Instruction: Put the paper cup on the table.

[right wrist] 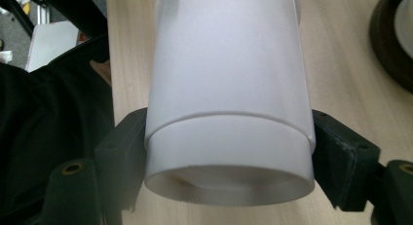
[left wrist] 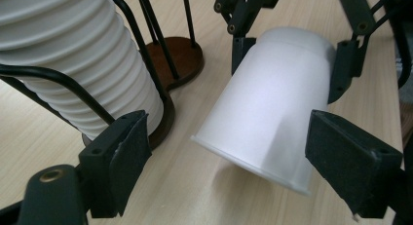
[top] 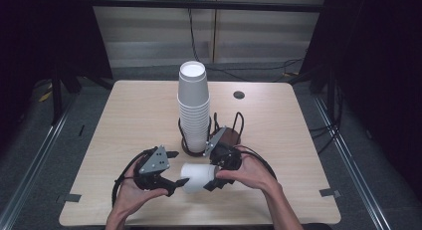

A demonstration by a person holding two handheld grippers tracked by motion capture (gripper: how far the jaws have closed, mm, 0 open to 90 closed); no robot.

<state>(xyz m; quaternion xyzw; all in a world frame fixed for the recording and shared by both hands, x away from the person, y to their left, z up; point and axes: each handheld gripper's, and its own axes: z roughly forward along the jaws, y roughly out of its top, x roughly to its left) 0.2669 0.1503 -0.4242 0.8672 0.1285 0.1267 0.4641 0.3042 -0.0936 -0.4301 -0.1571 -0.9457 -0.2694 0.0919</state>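
Wooden table [top: 129, 120] bears 1 plain white paper cup [top: 196, 176], tipped sideways.

— Is any writing, label, brand or number to be read anywhere here?

— None is to be made out. The white paper cup [left wrist: 272, 113] is left plain, with no print on its wall or rim.

— And the stack of cups [top: 193, 103] in the wire holder?

— No mark is found on it either; its sides are blank white.

— Is anything stamped on the tongs or printed on the bench [top: 134, 115]?

— No lettering is seen on the black pads or on the grey plates, and the wood of the bench is bare of signs. A small pale fitting at the top of the high view is too blurred to be read.
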